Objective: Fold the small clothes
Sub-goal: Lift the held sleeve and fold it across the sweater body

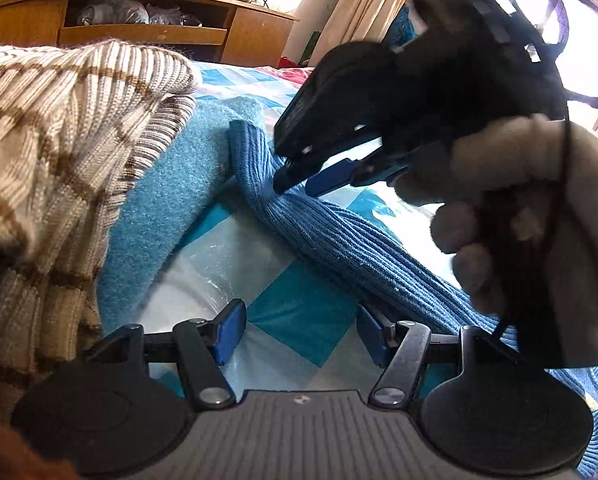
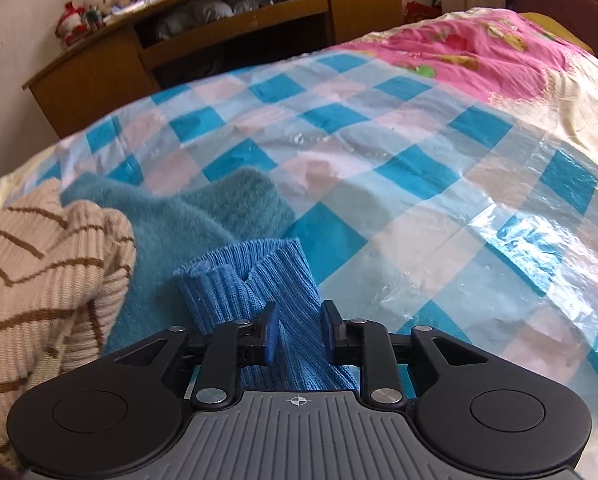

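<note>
A: What sits between the right gripper [image 2: 298, 330] pads?
B: The blue ribbed knit sleeve [image 2: 255, 280], cuff pointing away; the pads flank it, grip unclear.
A: And beside it?
B: A teal fuzzy garment [image 2: 203, 216] and a beige striped sweater [image 2: 39, 272], at the bed's left edge on the checkered plastic cover [image 2: 379, 152].

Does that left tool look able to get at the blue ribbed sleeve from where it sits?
Probably yes. The left tool is open, and the blue ribbed sleeve lies just beyond its right finger on the checked cover, nothing between.
</note>
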